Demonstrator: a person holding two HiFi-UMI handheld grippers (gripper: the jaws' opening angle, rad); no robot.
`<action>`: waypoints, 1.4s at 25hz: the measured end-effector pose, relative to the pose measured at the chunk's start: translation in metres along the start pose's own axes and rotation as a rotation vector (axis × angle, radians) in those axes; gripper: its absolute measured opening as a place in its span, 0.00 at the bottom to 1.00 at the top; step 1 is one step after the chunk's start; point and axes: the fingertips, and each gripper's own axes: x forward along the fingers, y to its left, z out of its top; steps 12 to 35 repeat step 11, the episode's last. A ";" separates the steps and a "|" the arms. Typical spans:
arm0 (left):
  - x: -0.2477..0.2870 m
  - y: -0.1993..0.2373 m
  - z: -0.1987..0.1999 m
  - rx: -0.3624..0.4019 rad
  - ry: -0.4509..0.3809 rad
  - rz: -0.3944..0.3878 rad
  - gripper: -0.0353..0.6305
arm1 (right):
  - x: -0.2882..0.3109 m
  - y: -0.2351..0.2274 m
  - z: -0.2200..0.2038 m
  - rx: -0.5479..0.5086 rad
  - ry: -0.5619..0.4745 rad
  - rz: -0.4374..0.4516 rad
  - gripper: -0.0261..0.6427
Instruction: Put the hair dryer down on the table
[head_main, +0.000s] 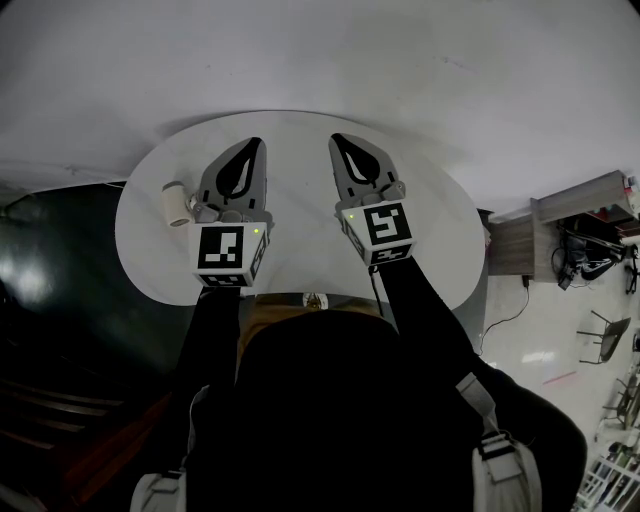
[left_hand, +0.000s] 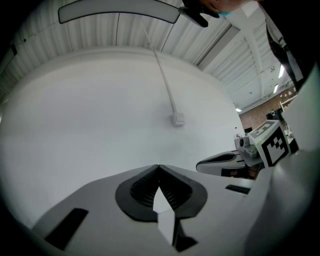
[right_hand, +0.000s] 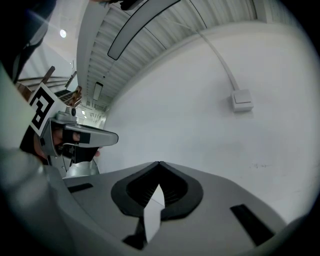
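**Item: hair dryer, set-down step. Condition as found.**

- Worktop: round, white, set against a pale wall. Mostly bare.
- Hair dryer: only a short cream barrel with a darker end was visible, taken to be the dryer. It lay on the left part of the worktop, not far from the left rim and just beside the left hand-held gripper. Whether the two touched could not be told.
- Left hand-held gripper: held level over the worktop and pointing to the far side. Its jaws were pressed together with nothing between them.
- Right hand-held gripper: alongside the left one but apart from it, also level. Its jaws were pressed together and it was empty. It was well apart from the dryer.
- Wall fitting: a small white box on a thin conduit, far behind the worktop. It played no part in the task.

**Assessment:** the dryer appeared to be already resting on the worktop and released, so the set-down looked complete or close to it.

**Handling note:** the barrel was round and near the rim, so it could roll if nudged. The left hand-held gripper would best be drawn straight back toward the near side, without swinging left. The dryer should be seen to lie steady before either hand-held gripper goes elsewhere.
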 end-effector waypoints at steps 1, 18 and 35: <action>0.000 0.001 0.000 -0.001 0.001 0.002 0.08 | 0.000 0.000 0.000 0.001 0.001 -0.001 0.08; 0.001 0.002 -0.004 -0.009 0.010 0.016 0.08 | -0.003 -0.003 0.000 0.014 0.002 -0.005 0.08; 0.001 0.002 -0.004 -0.009 0.010 0.016 0.08 | -0.003 -0.003 0.000 0.014 0.002 -0.005 0.08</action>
